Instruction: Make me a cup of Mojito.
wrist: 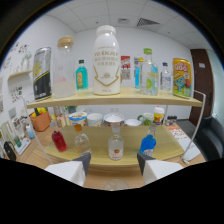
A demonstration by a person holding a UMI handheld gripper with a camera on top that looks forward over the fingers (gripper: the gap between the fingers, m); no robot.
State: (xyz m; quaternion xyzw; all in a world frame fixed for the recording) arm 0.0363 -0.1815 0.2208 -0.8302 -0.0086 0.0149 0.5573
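From where I sit, the gripper (112,172) hangs in front of a two-tier shelf (120,98), its jaws apart and holding nothing; the gap between them looks straight at the lower tier. Nothing of the Mojito is made yet, as far as I can judge: I see no filled cup and every bottle stands in its place. On the upper tier a big white bottle (107,61) stands in the middle, with a dark can (42,73) and a clear jar (64,67) to one side, a small teal bottle (81,75) between the jar and the white bottle, and clear bottles plus a yellow can (182,77) to the other side. On the lower tier, just beyond the jaws, stand a red bottle (58,140), a small bottle with an orange label (115,145) and a blue bottle (148,143), with a row of white cups (114,119) behind them. I cannot read which bottle is meant for the drink. Everything is left: pick a cup, pick the ingredients, pour
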